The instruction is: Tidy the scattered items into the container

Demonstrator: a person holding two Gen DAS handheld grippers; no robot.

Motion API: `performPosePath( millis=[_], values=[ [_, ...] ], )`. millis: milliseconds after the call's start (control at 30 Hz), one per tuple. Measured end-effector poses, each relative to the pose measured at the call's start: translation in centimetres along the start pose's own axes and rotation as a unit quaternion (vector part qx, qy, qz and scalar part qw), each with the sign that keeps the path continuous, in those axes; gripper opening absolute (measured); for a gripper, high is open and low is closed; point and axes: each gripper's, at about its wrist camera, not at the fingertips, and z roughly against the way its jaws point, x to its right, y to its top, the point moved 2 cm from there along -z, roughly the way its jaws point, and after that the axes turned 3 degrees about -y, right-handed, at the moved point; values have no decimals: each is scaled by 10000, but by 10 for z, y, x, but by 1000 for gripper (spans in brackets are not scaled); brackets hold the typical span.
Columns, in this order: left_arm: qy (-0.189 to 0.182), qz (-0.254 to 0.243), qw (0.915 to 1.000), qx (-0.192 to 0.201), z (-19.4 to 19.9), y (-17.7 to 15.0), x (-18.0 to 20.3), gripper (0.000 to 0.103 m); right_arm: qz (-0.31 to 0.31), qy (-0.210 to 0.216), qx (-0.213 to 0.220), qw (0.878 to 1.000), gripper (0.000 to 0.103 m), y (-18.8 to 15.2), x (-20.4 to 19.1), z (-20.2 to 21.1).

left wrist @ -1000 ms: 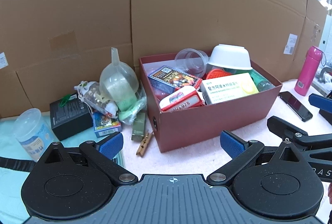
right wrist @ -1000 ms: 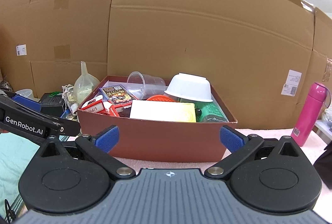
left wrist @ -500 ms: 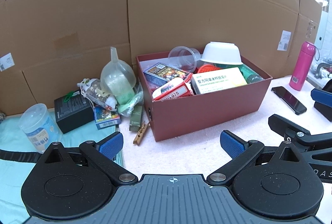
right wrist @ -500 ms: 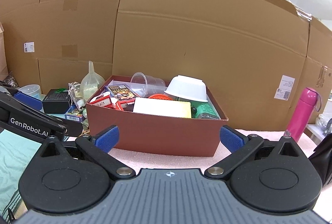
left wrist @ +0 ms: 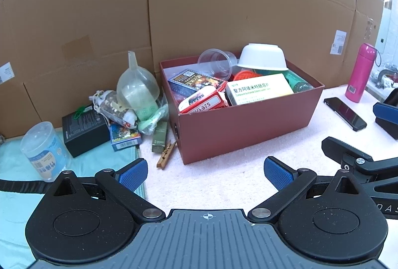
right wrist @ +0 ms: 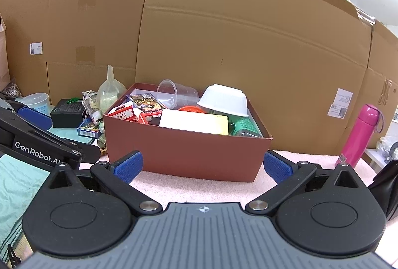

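Both the left gripper (left wrist: pixel 206 172) and right gripper (right wrist: pixel 202 165) have drawn back from the red-brown box (left wrist: pixel 248 124), jaws wide and empty, leaving the funnel (left wrist: pixel 136 87) pile ahead-left of the left jaws unpacked.

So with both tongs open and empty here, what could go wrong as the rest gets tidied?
The red box is already heaped: the upturned white bowl and clear cup sit above its rim, so additions may tip them out. The funnel leans on the bagged pile; pulling one could topple it. The clothespin lies tight against the box wall, awkward to pinch.
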Motion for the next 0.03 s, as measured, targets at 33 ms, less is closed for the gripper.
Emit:
performPosePath(
  millis=[33],
  values=[
    [0,3,10000,-9,-1,0,0,103,-8,2,-5,10000,103,0,0,0]
  ],
)
